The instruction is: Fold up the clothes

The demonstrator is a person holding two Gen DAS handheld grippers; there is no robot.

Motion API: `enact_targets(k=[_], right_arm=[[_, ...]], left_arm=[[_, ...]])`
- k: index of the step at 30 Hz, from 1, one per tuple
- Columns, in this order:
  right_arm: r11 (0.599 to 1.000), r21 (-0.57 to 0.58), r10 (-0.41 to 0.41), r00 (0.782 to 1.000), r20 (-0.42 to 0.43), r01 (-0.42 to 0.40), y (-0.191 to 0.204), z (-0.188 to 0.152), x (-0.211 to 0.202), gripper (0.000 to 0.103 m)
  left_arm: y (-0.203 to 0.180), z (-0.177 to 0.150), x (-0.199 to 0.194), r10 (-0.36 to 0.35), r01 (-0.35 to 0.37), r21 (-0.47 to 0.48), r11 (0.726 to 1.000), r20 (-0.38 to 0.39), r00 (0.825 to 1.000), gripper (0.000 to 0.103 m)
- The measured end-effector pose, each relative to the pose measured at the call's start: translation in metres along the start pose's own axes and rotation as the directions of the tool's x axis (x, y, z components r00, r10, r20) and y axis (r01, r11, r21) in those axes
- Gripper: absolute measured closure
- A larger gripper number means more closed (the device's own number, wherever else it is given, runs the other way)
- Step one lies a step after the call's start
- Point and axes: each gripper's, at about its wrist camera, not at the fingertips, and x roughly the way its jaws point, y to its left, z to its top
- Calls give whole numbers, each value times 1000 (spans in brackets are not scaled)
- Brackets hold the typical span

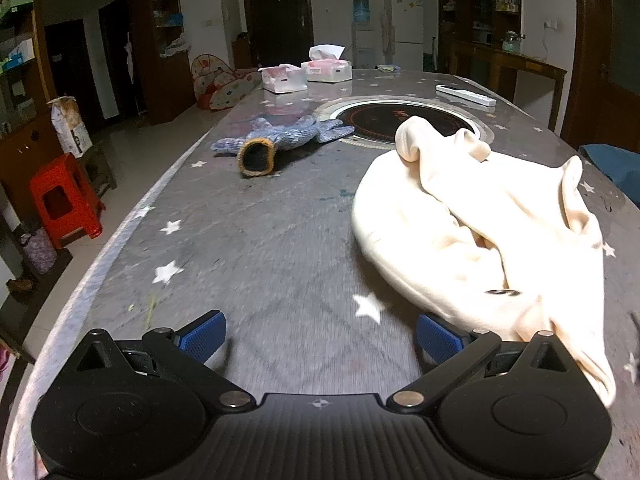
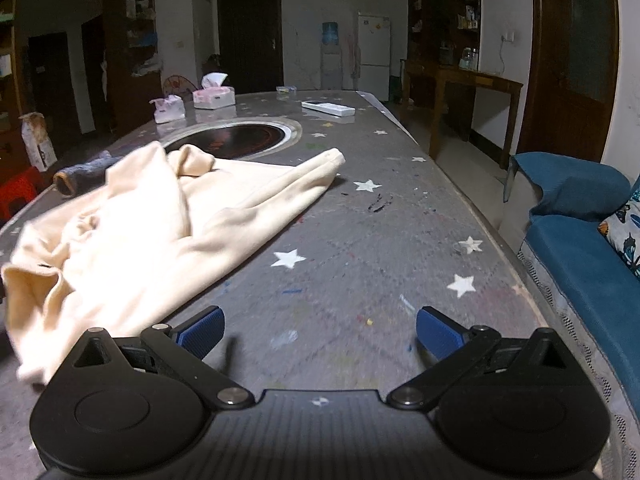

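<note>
A: Where was the garment?

B: The cream garment lay crumpled on the grey star-patterned table, not folded, with loose ridges and one long part running out toward the round dark hob set in the tabletop. From the right wrist camera the garment sat to the left, its long part reaching toward the hob.

A: And the left gripper?

B: The left gripper was low over the table, jaws spread wide, nothing between the blue pads. The edge of the garment lay just beside the right-hand pad and draped over that side of the gripper body.

A: The right one?

B: The right gripper was also wide open and held nothing. Its pads were over bare table, with the garment's edge close to the left-hand one.

A: Anything else on the table?

B: A blue knitted glove with an orange cuff lay beyond the garment, near the hob. Farther back were two tissue boxes and a white remote. A red stool stood on the floor at the left, and a blue sofa showed at the right.
</note>
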Motion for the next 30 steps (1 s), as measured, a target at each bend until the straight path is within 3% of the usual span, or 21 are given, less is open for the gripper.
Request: enact_targets(k=[11,30], right_arm=[[998,-30,53,999,11,-52,17,-14,-29,0],[988,-88,131,991,16,-130,31,-26,-58,0]], left_arm=[[-6,-15,-30,16,-16,9,1000,-4,1000,0],[-32,-27,-59,-27,28,47,999,-5,1000,0]])
